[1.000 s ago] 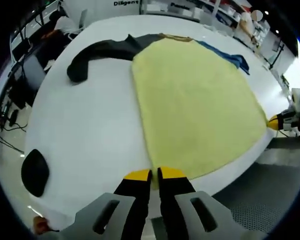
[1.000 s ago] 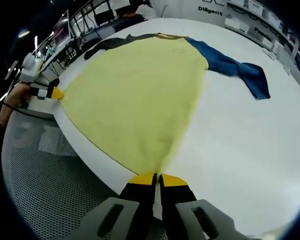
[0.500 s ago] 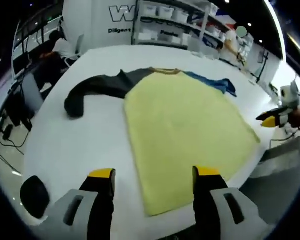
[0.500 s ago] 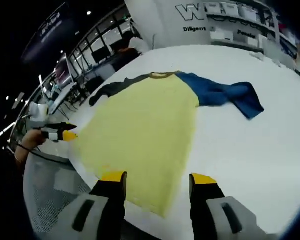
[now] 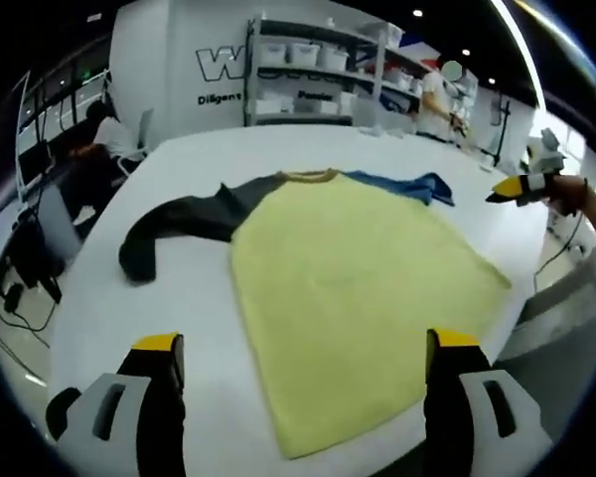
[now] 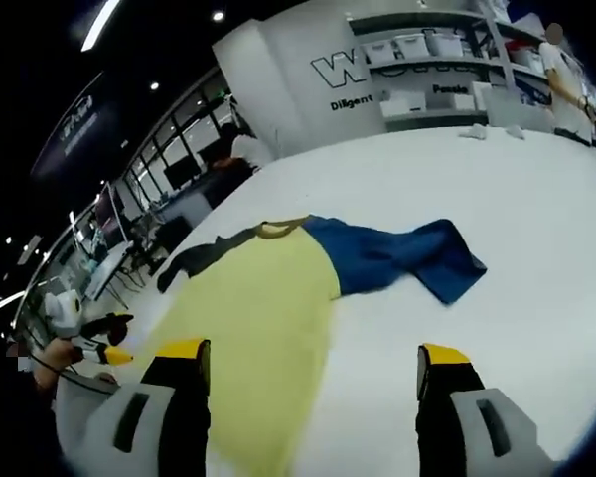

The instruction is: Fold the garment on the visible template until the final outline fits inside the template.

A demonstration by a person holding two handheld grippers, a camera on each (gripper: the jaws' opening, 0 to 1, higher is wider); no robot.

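Observation:
A garment with a pale yellow body (image 5: pixel 358 288) lies flat on the white table (image 5: pixel 179 288), one sleeve dark grey (image 5: pixel 179 219), the other blue (image 5: pixel 407 186). In the right gripper view the yellow body (image 6: pixel 263 328) spreads left of centre and the blue sleeve (image 6: pixel 397 256) stretches right, with the grey sleeve (image 6: pixel 194 258) beyond. My left gripper (image 5: pixel 303 343) is open above the hem, holding nothing. My right gripper (image 6: pixel 313 350) is open above the table, also holding nothing. The right gripper's yellow tip (image 5: pixel 512 184) shows at the right of the left gripper view; the left gripper's tip (image 6: pixel 104 353) shows at the left of the right gripper view.
A dark rounded object (image 5: pixel 65 412) lies near the table's near-left edge. Shelves with white bins (image 5: pixel 308 70) stand behind the table. A person (image 5: pixel 109 134) sits at a desk on the far left. White table surface (image 6: pixel 536 298) spreads right of the blue sleeve.
Both grippers were shut on the yellow hem a second ago. They have opened, let it go and lifted back; the garment now lies flat.

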